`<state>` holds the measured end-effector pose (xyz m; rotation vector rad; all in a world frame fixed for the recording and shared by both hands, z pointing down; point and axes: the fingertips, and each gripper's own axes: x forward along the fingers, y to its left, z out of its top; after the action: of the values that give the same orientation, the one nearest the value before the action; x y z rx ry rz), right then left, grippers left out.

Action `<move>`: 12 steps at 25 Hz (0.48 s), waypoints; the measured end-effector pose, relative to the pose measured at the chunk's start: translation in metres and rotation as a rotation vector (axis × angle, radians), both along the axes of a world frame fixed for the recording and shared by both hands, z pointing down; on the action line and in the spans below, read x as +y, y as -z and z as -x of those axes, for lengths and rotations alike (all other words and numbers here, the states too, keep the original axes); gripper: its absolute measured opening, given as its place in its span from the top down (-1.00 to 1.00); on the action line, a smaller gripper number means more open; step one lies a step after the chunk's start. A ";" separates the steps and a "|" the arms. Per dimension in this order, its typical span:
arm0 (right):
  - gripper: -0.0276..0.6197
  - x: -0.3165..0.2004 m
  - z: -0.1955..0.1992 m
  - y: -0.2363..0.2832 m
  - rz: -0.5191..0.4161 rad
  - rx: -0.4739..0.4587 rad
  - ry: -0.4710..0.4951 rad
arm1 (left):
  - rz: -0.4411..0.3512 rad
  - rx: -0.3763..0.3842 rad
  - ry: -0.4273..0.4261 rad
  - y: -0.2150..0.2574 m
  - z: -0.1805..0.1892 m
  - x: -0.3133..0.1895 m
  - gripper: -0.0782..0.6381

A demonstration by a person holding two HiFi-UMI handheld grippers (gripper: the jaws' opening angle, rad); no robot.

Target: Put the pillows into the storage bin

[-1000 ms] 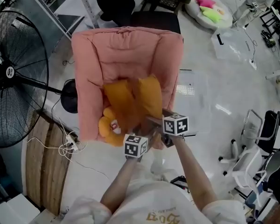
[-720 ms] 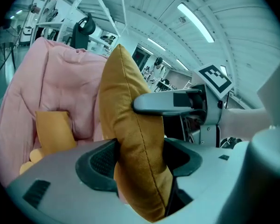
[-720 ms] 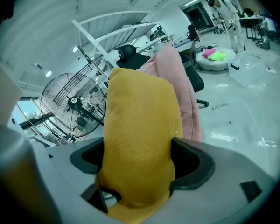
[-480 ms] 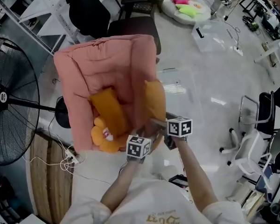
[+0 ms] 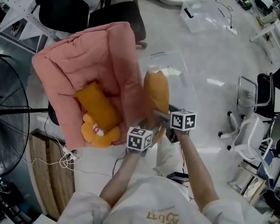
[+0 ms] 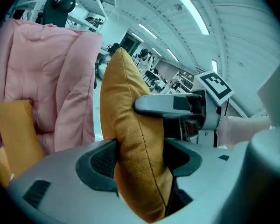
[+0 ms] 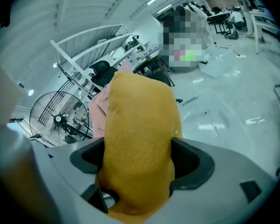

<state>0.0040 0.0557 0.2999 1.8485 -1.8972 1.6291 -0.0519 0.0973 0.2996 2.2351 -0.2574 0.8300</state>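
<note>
**Two tongs, one pillow, held beside the bin**

Both tongs are clamped on the same orange pillow [image 5: 156, 93]. It stands on edge, clear of the pink armchair [image 5: 98, 55] and just to the chair's right.

The left tongs [image 5: 148, 125] pinch the pillow's lower edge. Seen along them, the fabric bulges between the two pads [image 6: 140, 158]. The right tongs [image 5: 155, 115] grip it a little higher from the other side, their jaws wide apart and packed full of cushion [image 7: 137, 160].

The clear storage bin [image 5: 183, 78] sits on the floor right beside the armchair. From above, the pillow shows against the bin's near left part; whether it hangs over the opening or in front of the wall I cannot tell.

A second orange pillow [image 5: 97, 107] lies slanted on the armchair's seat. A flower-shaped orange cushion [image 5: 95, 133] rests at the seat's front edge, touching that pillow. A big floor fan [image 5: 4, 120] stands to the chair's left.
</note>
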 end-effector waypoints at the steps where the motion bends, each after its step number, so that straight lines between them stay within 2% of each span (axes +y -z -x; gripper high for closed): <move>1: -0.46 0.002 -0.008 -0.004 0.005 -0.005 0.005 | 0.007 -0.006 0.008 -0.003 -0.008 0.002 -0.08; 12: -0.45 0.012 -0.096 -0.054 0.041 -0.079 0.112 | 0.050 -0.060 0.160 -0.048 -0.102 0.019 -0.08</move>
<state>0.0997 0.0679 0.3534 1.6540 -1.9428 1.7158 0.0497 0.1163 0.3477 2.1141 -0.4334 0.8086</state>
